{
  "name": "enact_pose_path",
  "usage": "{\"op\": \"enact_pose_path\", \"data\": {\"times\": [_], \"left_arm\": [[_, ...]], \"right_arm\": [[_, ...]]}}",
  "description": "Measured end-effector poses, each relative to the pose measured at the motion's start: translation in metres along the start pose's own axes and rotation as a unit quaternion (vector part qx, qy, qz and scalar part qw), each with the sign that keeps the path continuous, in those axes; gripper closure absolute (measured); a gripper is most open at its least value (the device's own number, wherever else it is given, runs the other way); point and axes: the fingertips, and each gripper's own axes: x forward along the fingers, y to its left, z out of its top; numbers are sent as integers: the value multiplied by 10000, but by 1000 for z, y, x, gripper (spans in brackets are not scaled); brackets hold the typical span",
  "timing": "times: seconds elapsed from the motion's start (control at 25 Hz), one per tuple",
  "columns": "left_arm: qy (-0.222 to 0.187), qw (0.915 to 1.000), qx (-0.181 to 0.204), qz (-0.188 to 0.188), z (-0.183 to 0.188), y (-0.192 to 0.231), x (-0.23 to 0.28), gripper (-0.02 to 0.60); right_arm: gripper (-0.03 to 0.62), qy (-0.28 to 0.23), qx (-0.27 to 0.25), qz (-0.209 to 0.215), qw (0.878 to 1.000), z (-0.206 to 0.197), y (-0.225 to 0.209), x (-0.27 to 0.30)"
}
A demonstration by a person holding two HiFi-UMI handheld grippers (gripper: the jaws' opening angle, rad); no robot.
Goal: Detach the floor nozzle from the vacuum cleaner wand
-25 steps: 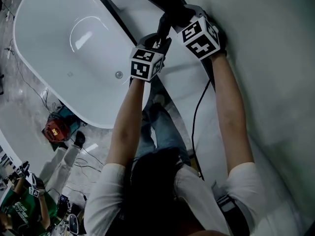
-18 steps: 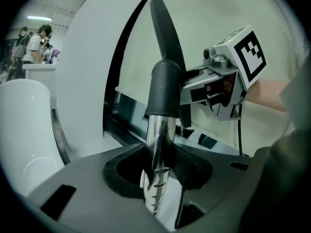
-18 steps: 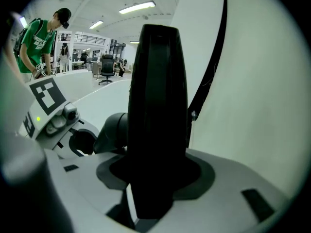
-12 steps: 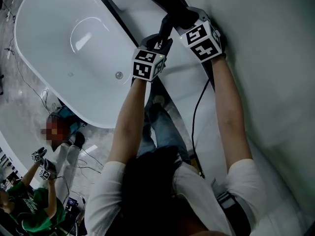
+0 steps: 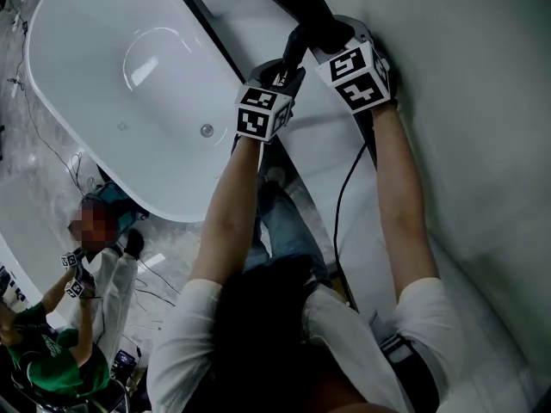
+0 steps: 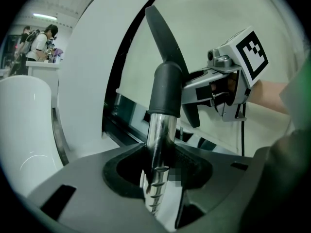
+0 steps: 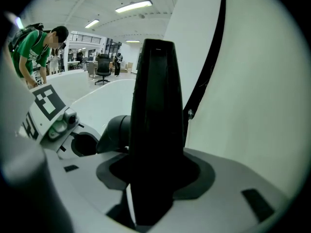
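While the left gripper (image 6: 158,181) clamps the chrome wand (image 6: 159,140), the right gripper (image 7: 154,191) clenches the black nozzle (image 7: 156,110), beside a white tub (image 5: 82,123).

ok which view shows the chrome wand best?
Left gripper view: the wand runs up between the jaws into a black collar. Right gripper view shows only that collar behind the nozzle. Head view: too small and dark to tell.
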Motion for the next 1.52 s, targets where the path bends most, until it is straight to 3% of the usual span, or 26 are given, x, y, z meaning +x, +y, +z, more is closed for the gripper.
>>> {"op": "enact_pose_path", "data": {"times": [0.36,0.72,1.08,1.36,1.52], "left_arm": [[-147,9999,16,-5,5,-1,-1,430],[-191,9994,-277,-80,5,-4,-5,422],[-287,9992,-262,-95,8,-5,-10,422],[-343,9987,-371,-97,8,-5,-11,419],[-383,9986,-343,-135,9,-5,-13,419]], "right_arm": [[370,-39,247,320,9992,0,-1,-1],[370,85,-29,126,9999,4,0,-12],[370,150,158,588,9980,8,2,-13],[370,167,83,207,9996,10,2,-20],[370,171,146,297,9993,11,2,-21]]}}
